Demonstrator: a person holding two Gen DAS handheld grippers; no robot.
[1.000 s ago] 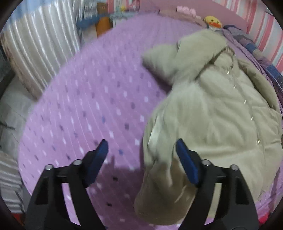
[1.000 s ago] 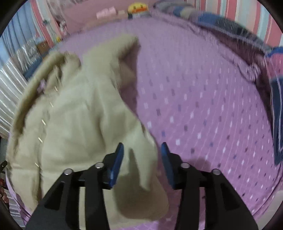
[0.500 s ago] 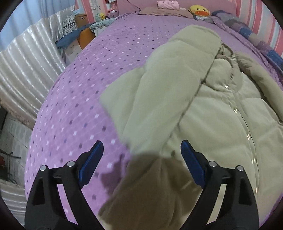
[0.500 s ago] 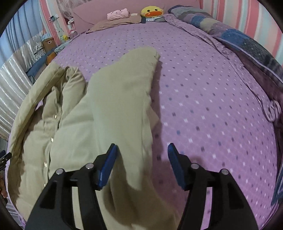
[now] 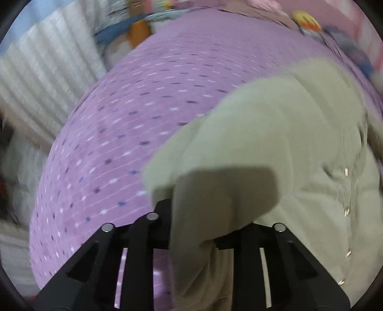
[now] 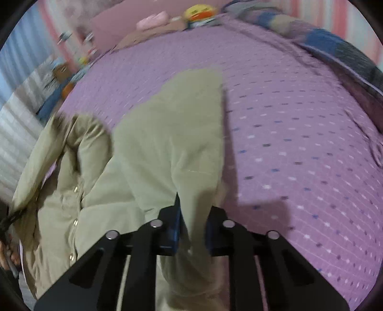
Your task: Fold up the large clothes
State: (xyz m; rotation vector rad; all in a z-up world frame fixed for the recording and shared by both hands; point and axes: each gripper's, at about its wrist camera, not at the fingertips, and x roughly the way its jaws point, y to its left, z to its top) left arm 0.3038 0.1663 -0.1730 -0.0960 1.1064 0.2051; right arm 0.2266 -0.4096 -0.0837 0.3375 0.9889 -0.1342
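1. Coat (image 5: pixel 275 134) fabric is clenched in both grippers: the left gripper (image 5: pixel 203 229) has just been closing and its fingers now pinch a thick fold of the beige cloth, which bulges over them and hides the pads (only the black finger frames show on either side).
2. In the right wrist view the right gripper (image 6: pixel 192 227) has likewise just been closing, and its blue-padded fingers (image 6: pixel 173 224) press from both sides on a narrow ridge of the same coat (image 6: pixel 167 134).
3. From the left gripper the coat runs toward 1 o'clock, with a row of pale snap buttons (image 5: pixel 347 210) down its front at about 3 o'clock.
4. From the right gripper a long flap of the coat reaches up toward 12 o'clock, while the coat's body with its buttons (image 6: pixel 74 222) lies at 9 o'clock.
5. Under the coat is the bed, covered by a purple dotted sheet (image 5: pixel 124 134) that fills the left view from 9 to 12 o'clock and the right view (image 6: pixel 299 143) from 12 to 4 o'clock.
6. Farther out, at the head of the bed, a yellow plush toy (image 6: pixel 199 12) sits at 12 o'clock in the right view, beside a pink item (image 6: pixel 153 20).
7. A blue patterned blanket (image 6: pixel 335 45) is bunched along the bed's edge at 1 to 2 o'clock.
8. Both views are blurred.
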